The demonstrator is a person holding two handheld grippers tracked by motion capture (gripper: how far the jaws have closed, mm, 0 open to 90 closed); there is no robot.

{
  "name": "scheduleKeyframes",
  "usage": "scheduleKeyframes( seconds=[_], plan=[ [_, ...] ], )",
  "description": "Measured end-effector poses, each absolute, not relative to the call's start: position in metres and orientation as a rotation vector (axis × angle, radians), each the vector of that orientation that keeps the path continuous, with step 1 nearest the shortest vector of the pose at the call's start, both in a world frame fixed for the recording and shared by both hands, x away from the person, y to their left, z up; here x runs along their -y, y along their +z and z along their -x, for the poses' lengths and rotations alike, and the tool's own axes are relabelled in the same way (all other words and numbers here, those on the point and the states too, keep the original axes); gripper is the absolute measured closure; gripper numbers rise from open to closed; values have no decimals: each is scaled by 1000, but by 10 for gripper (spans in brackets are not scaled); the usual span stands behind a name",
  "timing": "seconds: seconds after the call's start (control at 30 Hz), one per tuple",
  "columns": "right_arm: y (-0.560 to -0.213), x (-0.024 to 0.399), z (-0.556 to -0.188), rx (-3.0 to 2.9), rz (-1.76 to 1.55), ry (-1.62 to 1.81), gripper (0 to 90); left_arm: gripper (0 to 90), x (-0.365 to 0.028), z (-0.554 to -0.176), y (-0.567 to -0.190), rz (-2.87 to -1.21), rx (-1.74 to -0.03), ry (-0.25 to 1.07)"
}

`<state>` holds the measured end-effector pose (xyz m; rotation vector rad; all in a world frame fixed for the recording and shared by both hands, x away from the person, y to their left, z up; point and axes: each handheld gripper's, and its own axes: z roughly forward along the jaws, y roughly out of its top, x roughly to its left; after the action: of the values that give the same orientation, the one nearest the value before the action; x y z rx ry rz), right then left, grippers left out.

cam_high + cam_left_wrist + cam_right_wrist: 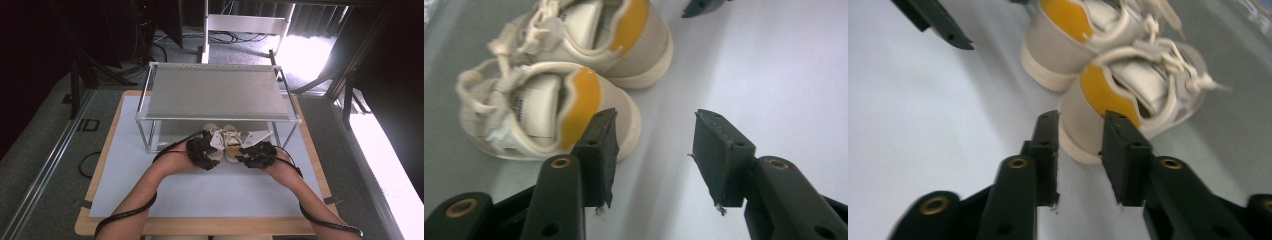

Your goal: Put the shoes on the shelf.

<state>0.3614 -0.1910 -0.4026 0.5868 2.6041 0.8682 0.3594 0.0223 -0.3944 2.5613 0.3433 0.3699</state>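
Pair of small cream sneakers with yellow heel linings sits side by side on the white worktop (200,192), toes tucked under the front edge of the metal shelf rack (217,92), heels toward me. I have the left gripper (210,142) at the left sneaker (214,142) and the right gripper (246,150) at the right sneaker (231,146). In the left gripper view, the fingers (599,150) stand apart with bare worktop between them; one finger sits in front of the heel of the nearer sneaker (544,112), and I cannot tell whether it touches. In the right gripper view, the fingers (1125,160) are drawn close together, just short of the heel of the nearer sneaker (1128,95), with only a narrow gap between them; nothing visibly pinched. Black cables trail back along both forearms.
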Motion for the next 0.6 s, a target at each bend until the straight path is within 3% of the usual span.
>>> scheduleKeyframes(
  seconds=[0.6],
  plan=[
    [-422, 187, -364, -2571, -688, 889, 731, 550, -20, -371, -416, -2532, -420, 354]
  ],
)
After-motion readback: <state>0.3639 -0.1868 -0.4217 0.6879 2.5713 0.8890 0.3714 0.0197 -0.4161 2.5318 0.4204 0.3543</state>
